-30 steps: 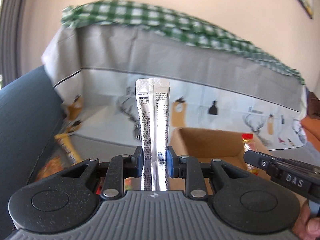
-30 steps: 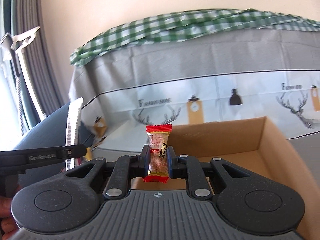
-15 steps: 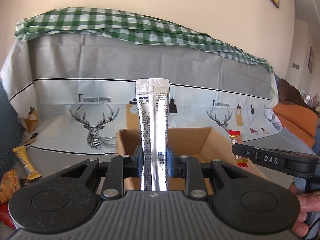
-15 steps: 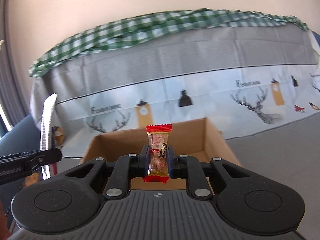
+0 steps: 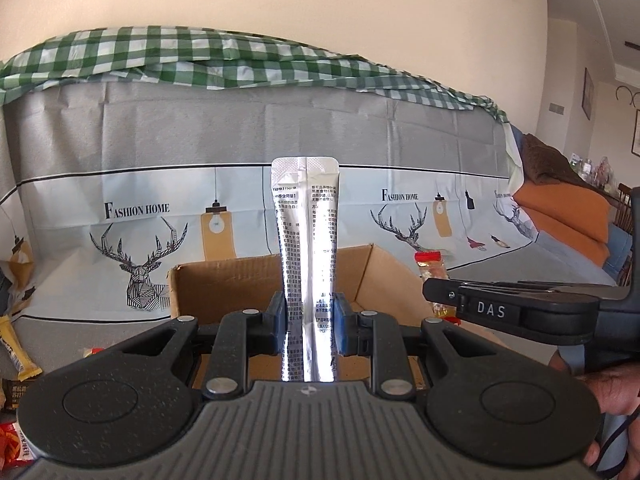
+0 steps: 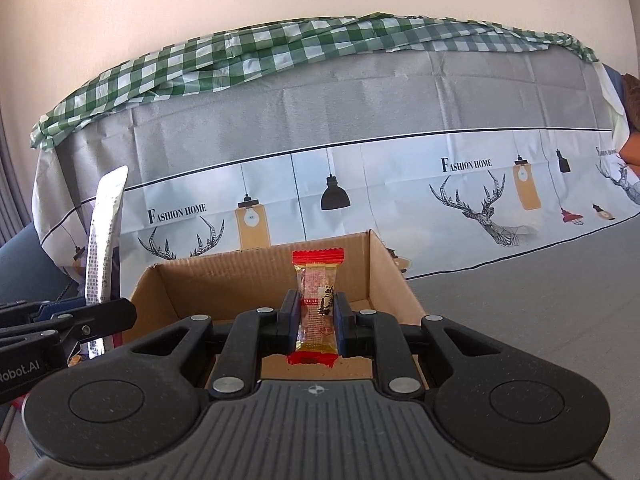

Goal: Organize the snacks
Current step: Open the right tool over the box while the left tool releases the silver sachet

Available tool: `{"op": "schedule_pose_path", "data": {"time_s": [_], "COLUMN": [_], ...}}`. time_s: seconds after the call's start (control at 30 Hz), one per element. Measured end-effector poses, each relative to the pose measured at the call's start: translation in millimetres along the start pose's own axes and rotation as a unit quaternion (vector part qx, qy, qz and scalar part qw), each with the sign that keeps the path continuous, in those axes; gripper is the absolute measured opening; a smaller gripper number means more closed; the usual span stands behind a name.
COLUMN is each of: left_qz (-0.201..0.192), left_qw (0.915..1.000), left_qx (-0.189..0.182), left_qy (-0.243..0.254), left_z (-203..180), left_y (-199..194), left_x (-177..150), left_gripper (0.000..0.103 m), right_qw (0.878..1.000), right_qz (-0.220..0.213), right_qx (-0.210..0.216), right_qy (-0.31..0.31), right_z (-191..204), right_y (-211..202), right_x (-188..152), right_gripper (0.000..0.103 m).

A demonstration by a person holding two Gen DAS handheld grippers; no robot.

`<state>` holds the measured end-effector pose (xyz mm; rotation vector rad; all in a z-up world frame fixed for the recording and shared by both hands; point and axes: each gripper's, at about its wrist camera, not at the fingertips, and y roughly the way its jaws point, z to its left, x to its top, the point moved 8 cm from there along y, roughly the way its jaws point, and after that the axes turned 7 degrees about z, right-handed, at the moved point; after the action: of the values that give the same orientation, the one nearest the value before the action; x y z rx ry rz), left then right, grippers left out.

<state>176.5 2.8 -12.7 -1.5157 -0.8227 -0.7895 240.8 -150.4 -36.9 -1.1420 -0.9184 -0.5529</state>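
Holding both snacks upright, you have each gripper clamped on its own packet. Your left gripper [image 5: 307, 322] pinches a tall silver sachet [image 5: 306, 240] near its lower end, the sealed top standing high against the printed grey cover [image 5: 240, 136] behind. Your right gripper [image 6: 317, 322] squeezes a small candy [image 6: 318, 304] with red crimped ends around its middle. The open cardboard box [image 6: 168, 292] sits just ahead of and below both grippers on the grey surface, its inside showing bare cardboard where visible. More loose snack packets [image 5: 18, 348] lie at the far left of the left view.
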Motion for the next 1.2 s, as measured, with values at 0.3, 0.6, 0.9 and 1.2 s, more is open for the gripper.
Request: {"op": "schedule_pose_path", "data": {"time_s": [0.3,0.6,0.9,1.2], "left_qz": [-0.001,0.019,-0.006,-0.033], "left_qw": [1.0000,0.9996,0.9999,0.9987], "left_qx": [-0.004,-0.018,0.016,0.038], "left_qy": [-0.005,-0.009,-0.003,-0.010], "left_z": [2,-2,12,36], "left_y": [1,8,-2,-28], "left_x": [-1,-5,-1,-5], "left_gripper": [0.026,0.053,0.054,0.074], "right_qw": [1.000,1.000,1.000,0.998], "right_qz": [-0.004,-0.001,-0.011,-0.051], "right_qx": [-0.002,0.007,-0.007,-0.013], "right_qy": [-0.001,-0.005,0.011,0.019], "right_z": [0,5,10,32], "right_y": [0,0,-1,-12], "right_x": [-1,-1,1,2], "right_gripper": [0.018,0.041,0.070,0.072]}}
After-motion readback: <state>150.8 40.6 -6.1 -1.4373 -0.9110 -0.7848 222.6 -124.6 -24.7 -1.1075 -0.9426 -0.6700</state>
